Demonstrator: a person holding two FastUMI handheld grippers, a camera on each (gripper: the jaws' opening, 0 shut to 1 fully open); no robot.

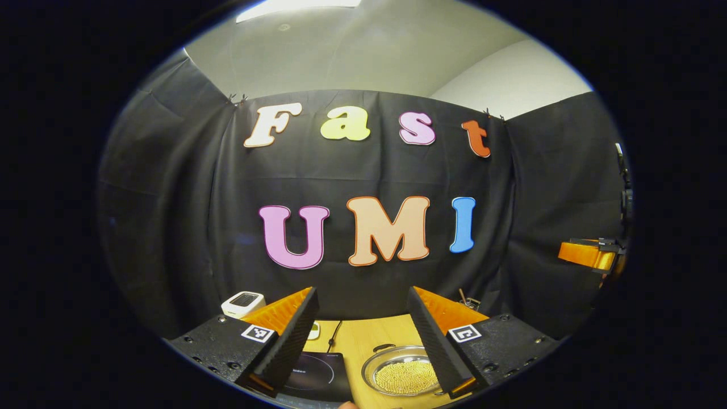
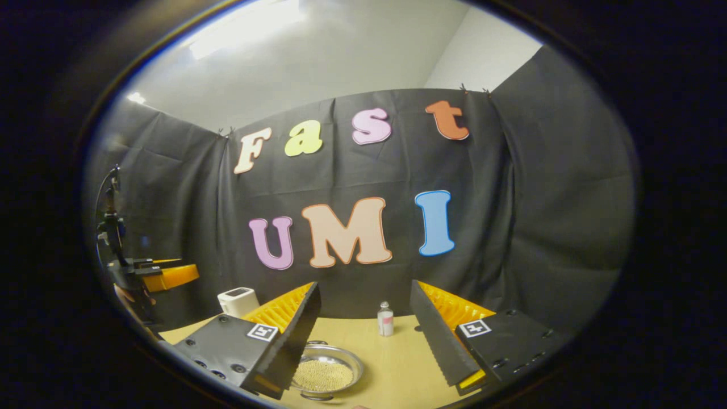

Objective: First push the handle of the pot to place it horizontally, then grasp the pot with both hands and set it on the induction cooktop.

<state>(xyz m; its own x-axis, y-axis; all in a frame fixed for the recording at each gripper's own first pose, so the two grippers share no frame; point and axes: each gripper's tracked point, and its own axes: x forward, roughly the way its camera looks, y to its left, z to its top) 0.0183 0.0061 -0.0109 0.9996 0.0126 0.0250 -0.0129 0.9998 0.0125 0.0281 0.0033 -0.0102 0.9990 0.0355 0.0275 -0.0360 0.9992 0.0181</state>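
Observation:
A shallow steel pot (image 1: 400,375) holding yellow beads sits on the wooden table (image 1: 369,335), low in the left gripper view, with a small loop handle (image 1: 384,346) on its far rim. The black induction cooktop (image 1: 318,372) lies just left of it. My left gripper (image 1: 362,294) hovers above both, open and holding nothing. In the right gripper view the pot (image 2: 324,372) sits low, partly behind my left finger (image 2: 284,346). My right gripper (image 2: 364,287) is open with nothing between its fingers. Each gripper also appears far off in the other's view, the right gripper (image 1: 588,254) and the left gripper (image 2: 164,275).
A white boxy device (image 1: 243,304) stands at the back left of the table, also seen as the white device (image 2: 237,301). A small bottle (image 2: 385,319) stands near the back wall, right of the pot. A thin cable (image 1: 335,335) runs back from the cooktop.

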